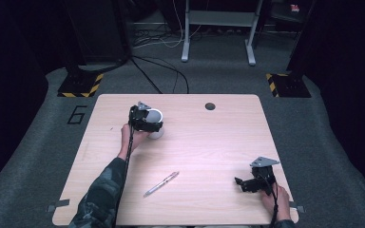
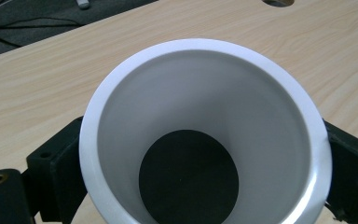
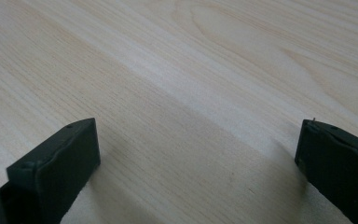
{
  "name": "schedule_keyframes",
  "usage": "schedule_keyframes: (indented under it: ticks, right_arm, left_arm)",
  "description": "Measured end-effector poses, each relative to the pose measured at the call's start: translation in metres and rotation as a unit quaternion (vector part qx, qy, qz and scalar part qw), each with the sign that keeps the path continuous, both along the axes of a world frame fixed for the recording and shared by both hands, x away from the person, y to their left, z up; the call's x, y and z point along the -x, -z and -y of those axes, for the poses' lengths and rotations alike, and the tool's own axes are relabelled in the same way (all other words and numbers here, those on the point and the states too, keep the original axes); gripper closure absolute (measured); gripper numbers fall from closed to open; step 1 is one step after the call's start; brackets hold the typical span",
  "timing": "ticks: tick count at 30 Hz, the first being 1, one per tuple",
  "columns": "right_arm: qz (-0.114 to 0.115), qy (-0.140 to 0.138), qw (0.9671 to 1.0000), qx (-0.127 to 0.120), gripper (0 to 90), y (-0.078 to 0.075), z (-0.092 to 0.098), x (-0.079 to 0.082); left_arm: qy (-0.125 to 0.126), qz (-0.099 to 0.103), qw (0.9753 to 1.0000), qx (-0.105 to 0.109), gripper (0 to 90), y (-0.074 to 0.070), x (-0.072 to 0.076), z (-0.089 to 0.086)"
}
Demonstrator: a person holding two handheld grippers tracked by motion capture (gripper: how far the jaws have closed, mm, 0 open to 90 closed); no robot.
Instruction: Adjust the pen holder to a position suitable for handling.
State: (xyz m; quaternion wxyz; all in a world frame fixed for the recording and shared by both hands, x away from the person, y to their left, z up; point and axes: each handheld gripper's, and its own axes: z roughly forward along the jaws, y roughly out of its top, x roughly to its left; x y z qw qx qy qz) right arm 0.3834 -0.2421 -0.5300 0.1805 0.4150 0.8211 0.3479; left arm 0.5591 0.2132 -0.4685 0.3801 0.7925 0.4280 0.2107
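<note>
Left gripper (image 1: 155, 124) clasps white cup (image 2: 205, 130); pen (image 1: 161, 184) lies well apart

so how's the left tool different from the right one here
The left tool is closed around a white cup, jaws pressing its sides; the right tool holds nothing, jaws spread wide over bare table. The left tool sits at the far left part of the table, while the right tool rests near the front right corner. Both are black, hand-held, and carry a grey three-cornered plate on top.
</note>
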Motion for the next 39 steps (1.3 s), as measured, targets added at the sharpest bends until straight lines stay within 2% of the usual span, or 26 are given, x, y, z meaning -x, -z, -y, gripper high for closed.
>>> schedule_keyframes:
  ticks: [5, 7, 10, 12, 13, 16, 17, 18, 29, 33, 34, 38, 39]
  right_arm:
    - [0.000, 0.000, 1.0000, 0.000, 0.0, 0.000, 0.000, 0.000]
    - [-0.002, 0.002, 1.0000, -0.002, 0.0, 0.000, 0.000, 0.000]
    - [-0.002, 0.002, 1.0000, -0.002, 0.0, 0.000, 0.000, 0.000]
    - [-0.002, 0.002, 1.0000, -0.002, 0.0, 0.000, 0.000, 0.000]
    - [-0.001, 0.002, 1.0000, -0.002, 0.0, 0.000, 0.000, 0.000]
    - [-0.002, 0.002, 1.0000, -0.002, 0.0, 0.000, 0.000, 0.000]
    - [-0.002, 0.002, 1.0000, -0.002, 0.0, 0.000, 0.000, 0.000]
    - [-0.001, 0.002, 1.0000, -0.002, 0.0, 0.000, 0.000, 0.000]
    - [-0.001, 0.002, 1.0000, -0.002, 0.0, 0.000, 0.000, 0.000]
    - [-0.001, 0.002, 1.0000, -0.002, 0.0, 0.000, 0.000, 0.000]
    - [-0.002, 0.002, 1.0000, -0.002, 0.0, 0.000, 0.000, 0.000]
    - [-0.001, 0.002, 1.0000, -0.002, 0.0, 0.000, 0.000, 0.000]
    - [-0.002, 0.002, 1.0000, -0.002, 0.0, 0.000, 0.000, 0.000]
  left_arm:
    - [0.007, 0.004, 1.0000, -0.002, 6.8, 0.000, 0.004, 0.007]
    - [0.014, 0.000, 0.9999, -0.001, 6.8, -0.002, 0.007, 0.014]
    - [0.022, 0.007, 0.9997, 0.000, 6.7, -0.002, 0.010, 0.021]
    - [0.028, 0.002, 0.9996, -0.007, 6.8, -0.004, 0.011, 0.022]
    - [0.028, 0.007, 0.9996, -0.004, 6.7, -0.004, 0.012, 0.025]
    - [0.041, 0.005, 0.9991, -0.001, 6.7, -0.007, 0.015, 0.033]
    - [0.036, 0.010, 0.9993, 0.003, 6.7, -0.006, 0.016, 0.035]
    - [0.040, 0.013, 0.9991, 0.005, 6.7, -0.006, 0.017, 0.038]
    - [0.063, 0.015, 0.9979, 0.003, 6.7, -0.007, 0.029, 0.056]
    - [0.072, 0.016, 0.9972, 0.001, 6.7, -0.008, 0.034, 0.062]
    - [0.081, 0.020, 0.9965, -0.008, 6.7, -0.010, 0.038, 0.066]
    - [0.089, 0.022, 0.9958, -0.004, 6.7, -0.009, 0.042, 0.072]
    - [0.096, 0.019, 0.9952, -0.009, 6.7, -0.009, 0.044, 0.074]
